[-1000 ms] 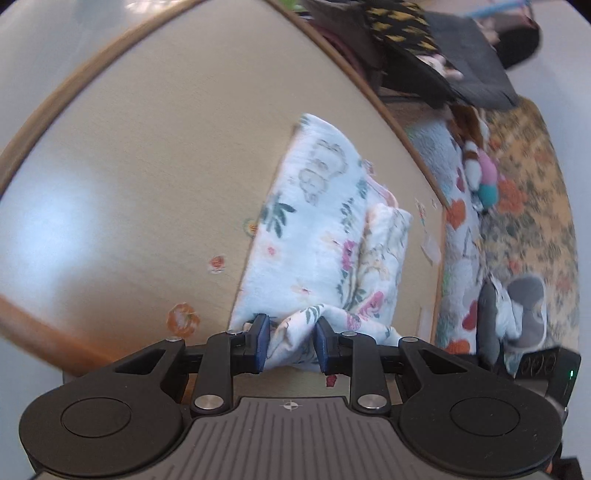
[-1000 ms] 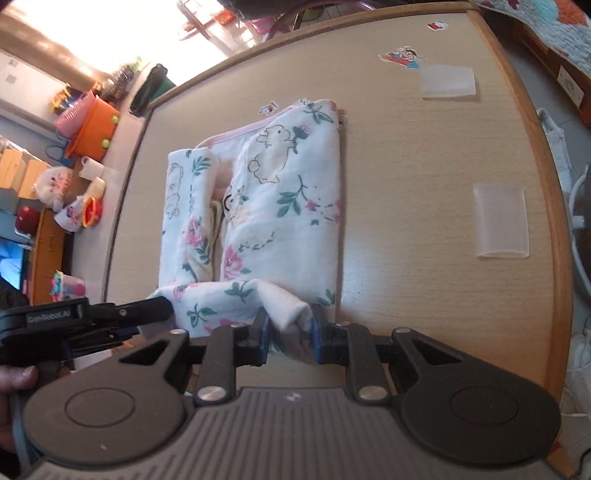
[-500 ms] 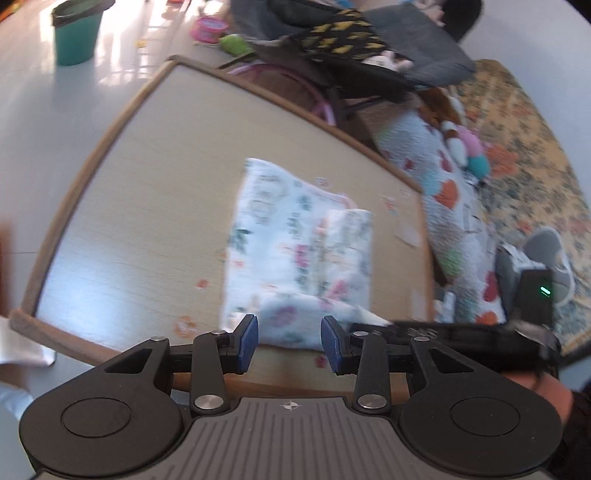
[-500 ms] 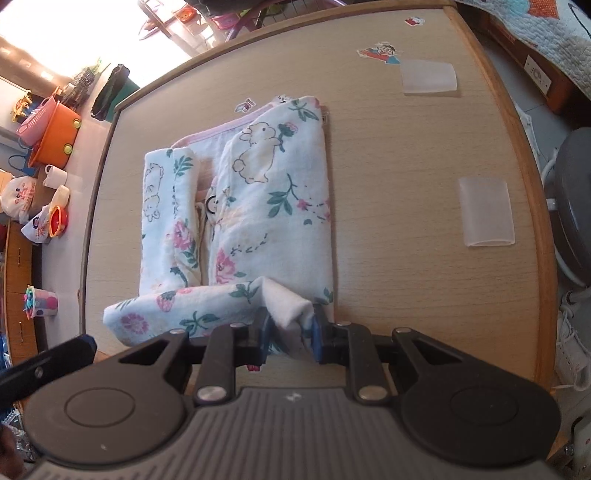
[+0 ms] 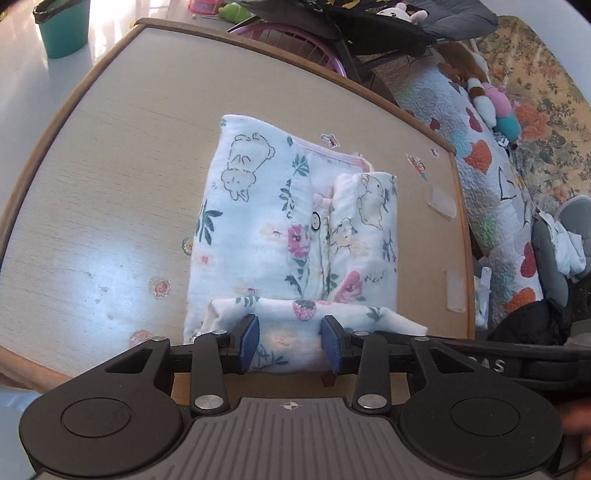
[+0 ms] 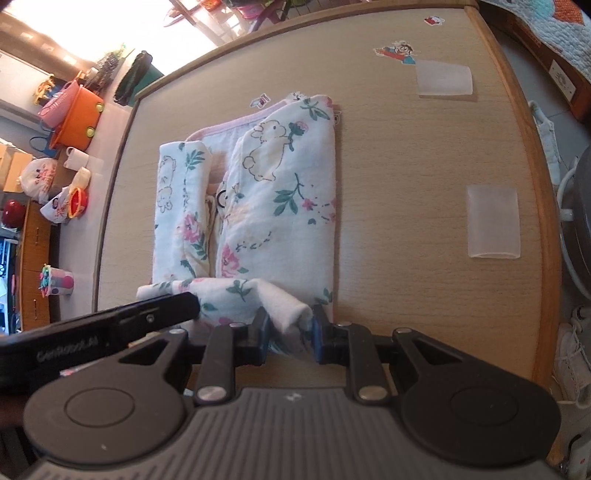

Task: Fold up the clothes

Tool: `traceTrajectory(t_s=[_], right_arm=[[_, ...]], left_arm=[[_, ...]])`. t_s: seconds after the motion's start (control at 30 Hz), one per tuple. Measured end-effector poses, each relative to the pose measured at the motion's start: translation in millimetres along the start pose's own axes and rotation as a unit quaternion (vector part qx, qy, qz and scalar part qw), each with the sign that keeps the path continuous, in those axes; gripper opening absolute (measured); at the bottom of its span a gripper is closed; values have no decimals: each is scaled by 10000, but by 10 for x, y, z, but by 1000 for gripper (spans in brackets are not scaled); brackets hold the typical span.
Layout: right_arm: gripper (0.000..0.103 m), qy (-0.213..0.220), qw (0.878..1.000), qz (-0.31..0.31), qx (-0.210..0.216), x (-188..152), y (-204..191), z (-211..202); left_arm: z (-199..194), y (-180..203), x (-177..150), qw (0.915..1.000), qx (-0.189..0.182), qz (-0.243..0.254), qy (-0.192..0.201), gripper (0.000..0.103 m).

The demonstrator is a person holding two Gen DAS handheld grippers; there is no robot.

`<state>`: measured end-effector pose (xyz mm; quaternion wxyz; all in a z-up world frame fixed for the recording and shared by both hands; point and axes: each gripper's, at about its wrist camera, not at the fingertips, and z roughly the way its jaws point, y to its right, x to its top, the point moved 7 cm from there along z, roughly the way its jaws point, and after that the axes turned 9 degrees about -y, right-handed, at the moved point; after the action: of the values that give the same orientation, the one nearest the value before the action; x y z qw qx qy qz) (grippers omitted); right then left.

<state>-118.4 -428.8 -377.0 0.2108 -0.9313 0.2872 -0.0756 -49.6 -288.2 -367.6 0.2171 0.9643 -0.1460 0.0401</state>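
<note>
A white floral baby garment [image 5: 258, 221] lies folded lengthwise on the beige table [image 5: 110, 166], its near hem turned up into a narrow band. My left gripper [image 5: 291, 343] stands open over that band, with the cloth between its blue pads [image 5: 249, 341] but not pinched. In the right wrist view the same garment [image 6: 280, 206] stretches away from me. My right gripper [image 6: 290, 332] is shut on the garment's bunched near right corner. The left gripper's finger [image 6: 110, 332] reaches in from the left beside it. The right gripper's black body [image 5: 480, 358] shows at the right of the left wrist view.
Two translucent pads [image 6: 493, 221] [image 6: 445, 77] and some stickers lie on the table to the right of the garment. The wooden table edge [image 6: 535, 184] runs close by. A quilt [image 5: 491, 184] lies past it, a teal bin [image 5: 64, 29] and an orange basket [image 6: 75, 118] beyond.
My left gripper let go of the near hem, drew back and rolled, then came over the hem again with its jaws wider. My right gripper kept its hold and stayed in place.
</note>
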Motion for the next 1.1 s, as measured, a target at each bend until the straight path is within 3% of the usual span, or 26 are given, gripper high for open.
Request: traceTrajectory(t_s=[0.13,0.2,0.27,0.37,0.5,0.67,0.77,0.93,1.03,1.1], right_arm=[[22,136,9985,-408,-326,-59,32,-223],[22,265,9931,-1000,-552,-82,-54,-377],[22,346,9800,-1847,-657,-135,-241,-483],[22,378,9458,-3134,-760,-234,-548,-559],[23,406,8853,-4542,-905,-364,-846,-334],[23,430,8172,-5605,-1273,-469,-958,70],[24,487,7932,-5876,-1521,-508,-954,219],[29,519,7754,-6058,-1702,-528,-932,289],[29,471,7621,-6210,-1771,-527,-916,305],[29,428,7643,-6197,-1734,-516,-919,292]], left_arm=[[28,5,70,9997,193,-140,-105,42],[20,16,108,9993,296,-144,-177,43],[18,17,146,9989,333,-212,-268,43],[35,9,199,9981,318,-315,-413,43],[44,-51,203,9974,148,-414,-570,43],[94,-100,222,9966,-133,-453,-673,44],[119,-120,218,9963,-306,-460,-651,44],[108,-128,188,9958,-642,-209,-611,44],[12,-85,167,9958,-614,321,-595,44],[-50,-33,162,9936,-495,818,-608,44]])
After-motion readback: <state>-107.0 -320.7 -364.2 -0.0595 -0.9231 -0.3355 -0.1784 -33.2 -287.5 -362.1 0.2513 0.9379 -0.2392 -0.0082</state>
